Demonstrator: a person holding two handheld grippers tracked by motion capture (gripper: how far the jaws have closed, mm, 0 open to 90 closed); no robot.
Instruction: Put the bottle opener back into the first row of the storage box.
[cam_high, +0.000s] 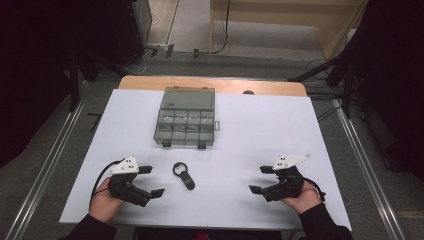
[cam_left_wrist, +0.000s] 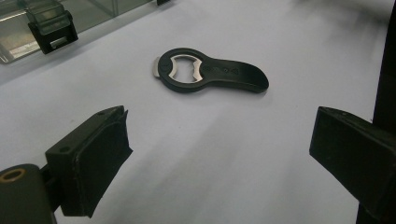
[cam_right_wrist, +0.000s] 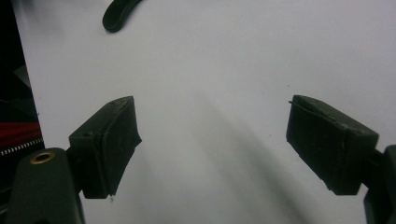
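A black bottle opener (cam_high: 184, 175) with a metal ring head lies flat on the white table top, between the two hands. In the left gripper view the bottle opener (cam_left_wrist: 210, 71) lies ahead of the jaws, head to the left. My left gripper (cam_high: 151, 181) rests on the table near the front left, open and holding nothing (cam_left_wrist: 219, 154). My right gripper (cam_high: 260, 179) sits near the front right, open too, its jaws wide apart over bare table (cam_right_wrist: 212, 140). The opener's handle tip (cam_right_wrist: 119, 14) shows at the top left of the right gripper view.
A clear grey compartment box (cam_high: 186, 123) with black latches stands shut at the middle back of the white table (cam_high: 260, 135). One latch (cam_left_wrist: 50, 29) shows in the left gripper view. Dark stands and cables flank the table on the floor.
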